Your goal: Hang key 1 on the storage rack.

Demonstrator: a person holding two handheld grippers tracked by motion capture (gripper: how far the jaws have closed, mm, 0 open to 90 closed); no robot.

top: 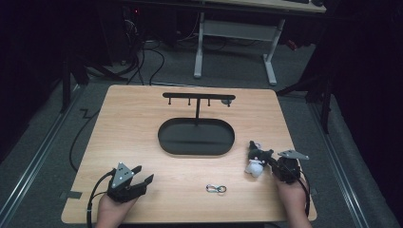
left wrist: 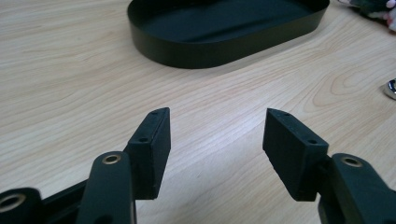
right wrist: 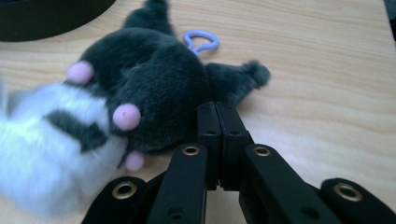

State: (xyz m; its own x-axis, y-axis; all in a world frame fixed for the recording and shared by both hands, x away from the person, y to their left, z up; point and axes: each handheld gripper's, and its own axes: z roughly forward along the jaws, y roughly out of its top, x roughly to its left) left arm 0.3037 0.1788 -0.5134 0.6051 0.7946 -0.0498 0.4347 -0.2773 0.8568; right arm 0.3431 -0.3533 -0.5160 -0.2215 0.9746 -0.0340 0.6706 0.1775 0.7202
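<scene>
A plush toy [top: 255,159], dark grey with a white part and pink dots [right wrist: 140,84], lies on the wooden table at the right. A lilac clip loop [right wrist: 201,39] sticks out beyond it. My right gripper [top: 271,161] is shut, its pads pressed together [right wrist: 217,106], and the tips touch the toy's dark fur by one limb. I cannot tell whether any fur is caught between them. My left gripper [top: 145,174] rests near the front left of the table. It is open [left wrist: 217,126] with bare wood between its jaws.
A black oval tray [top: 196,152] sits mid-table, and a black T-shaped rack [top: 197,97] with small pegs rises from its far side. A small metal carabiner [top: 216,189] lies near the front edge between the hands. A desk frame and cables stand beyond the table.
</scene>
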